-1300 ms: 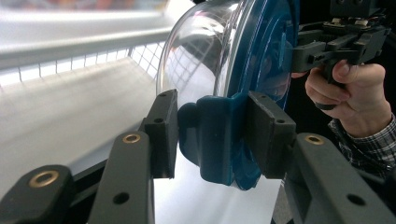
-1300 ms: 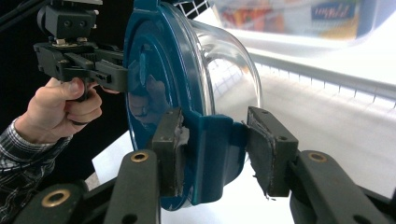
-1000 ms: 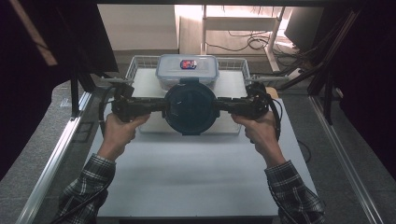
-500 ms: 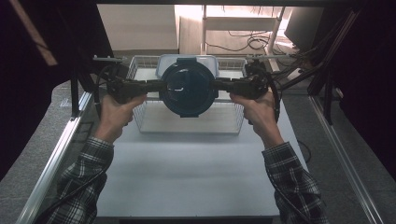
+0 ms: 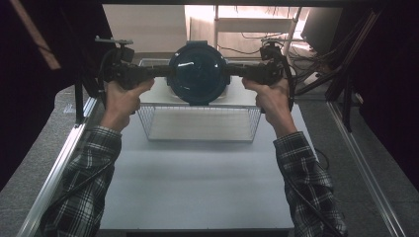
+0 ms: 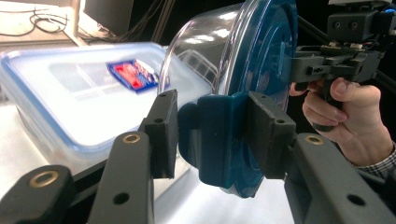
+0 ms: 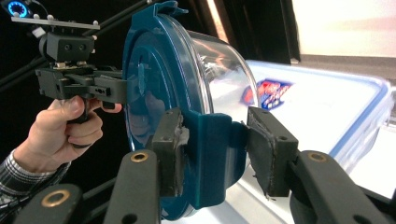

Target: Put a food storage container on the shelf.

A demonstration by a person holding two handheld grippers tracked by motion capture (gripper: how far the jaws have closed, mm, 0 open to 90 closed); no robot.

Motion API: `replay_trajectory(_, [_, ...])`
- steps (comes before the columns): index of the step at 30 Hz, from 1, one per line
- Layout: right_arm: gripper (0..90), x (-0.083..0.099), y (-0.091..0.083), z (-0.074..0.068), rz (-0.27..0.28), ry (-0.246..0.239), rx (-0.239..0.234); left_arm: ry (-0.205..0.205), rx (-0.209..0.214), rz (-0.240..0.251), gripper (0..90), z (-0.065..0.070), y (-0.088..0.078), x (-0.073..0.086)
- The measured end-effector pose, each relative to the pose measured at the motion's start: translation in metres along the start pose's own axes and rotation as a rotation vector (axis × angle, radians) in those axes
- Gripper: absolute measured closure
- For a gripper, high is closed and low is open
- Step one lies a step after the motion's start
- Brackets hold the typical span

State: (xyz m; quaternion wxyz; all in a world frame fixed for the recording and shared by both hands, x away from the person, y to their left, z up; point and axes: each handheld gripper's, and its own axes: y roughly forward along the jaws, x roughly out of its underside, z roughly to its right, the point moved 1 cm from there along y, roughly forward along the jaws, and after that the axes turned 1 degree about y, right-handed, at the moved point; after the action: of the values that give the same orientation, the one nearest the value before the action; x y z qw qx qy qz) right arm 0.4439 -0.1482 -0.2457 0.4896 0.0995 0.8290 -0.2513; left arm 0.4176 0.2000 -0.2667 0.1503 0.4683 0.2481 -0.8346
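The round container, a clear bowl with a dark blue lid, hangs in the air above the far end of the wire basket, tipped on its side so the lid faces the person and the clear bowl points away. Two blue clip tabs stick out from the lid's rim, one at each side. The left tool is closed on the tab at the container's left, its black jaws pressing the tab from both sides; the right tool is closed the same way on the opposite tab. A hand holds the left tool's grip and another hand holds the right, both in plaid sleeves. Just behind the container, a rectangular plastic box with a blue-edged lid and a red and blue label lies in the basket. The basket stands on the pale grey surface.
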Motion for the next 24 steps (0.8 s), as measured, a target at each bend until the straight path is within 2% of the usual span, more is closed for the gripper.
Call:
replay_trajectory(9, [57.4, -0.022, 0.009, 0.008, 0.022, 0.005, -0.007, 0.0, -0.018, 0.023, 56.7, -0.01, 0.0, -0.024])
replay_trajectory(14, [57.1, -0.03, 0.019, 0.016, 0.031, 0.019, -0.006, -0.014, -0.023, 0.032, 56.7, -0.02, 0.003, -0.028])
replay_trajectory(16, [57.1, -0.032, 0.023, 0.019, 0.03, 0.021, 0.002, -0.037, -0.023, 0.035, 56.7, -0.025, 0.005, -0.028])
replay_trajectory(24, [56.7, -0.041, 0.033, 0.03, 0.021, 0.031, 0.027, -0.046, -0.028, 0.032, 56.6, -0.04, 0.014, -0.032])
